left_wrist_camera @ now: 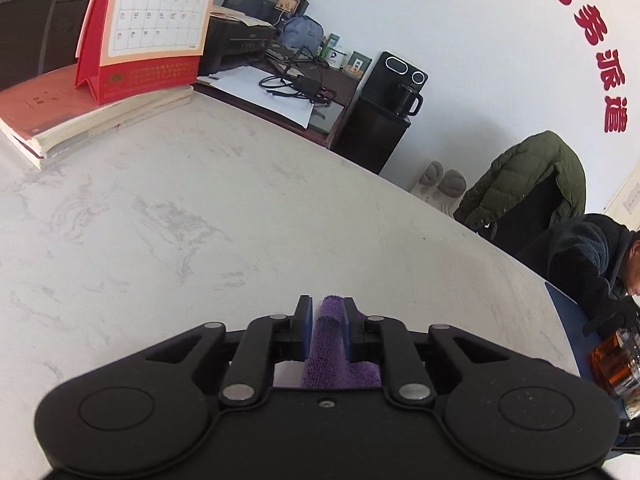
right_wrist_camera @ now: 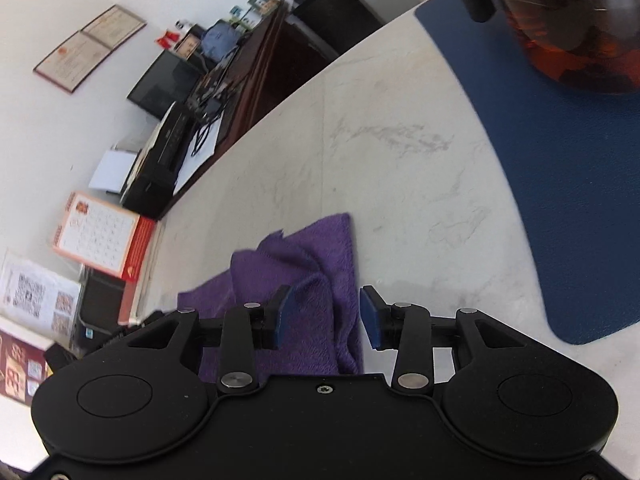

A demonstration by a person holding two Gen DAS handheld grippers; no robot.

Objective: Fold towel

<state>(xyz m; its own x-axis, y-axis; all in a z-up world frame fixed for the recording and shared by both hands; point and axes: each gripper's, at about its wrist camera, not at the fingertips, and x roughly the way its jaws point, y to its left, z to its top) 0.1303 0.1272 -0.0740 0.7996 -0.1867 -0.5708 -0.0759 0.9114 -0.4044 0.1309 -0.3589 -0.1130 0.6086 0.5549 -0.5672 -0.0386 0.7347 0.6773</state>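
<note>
Bunching between narrow blue pads, the purple towel point(left_wrist_camera: 325, 344) is clamped in the left tool point(left_wrist_camera: 328, 330); that view shows only a thin strip of it, the rest hidden under the tool's black body. From the right wrist, far more of the towel point(right_wrist_camera: 320, 256) shows: it lies rumpled on the marble tabletop point(right_wrist_camera: 400, 152), one fold raised, its near edge cut off by the right tool point(right_wrist_camera: 324, 316), whose pads stand wide apart above the cloth, gripping nothing. Beyond it lies a blue mat point(right_wrist_camera: 560, 184) carrying a glass teapot point(right_wrist_camera: 572, 20) of amber tea, blurred and cropped at the frame's top. Only the left view shows the red desk calendar point(left_wrist_camera: 148, 28) on stacked books point(left_wrist_camera: 80, 120) and a person point(left_wrist_camera: 600, 272) in dark clothing, cropped at the right edge.
</note>
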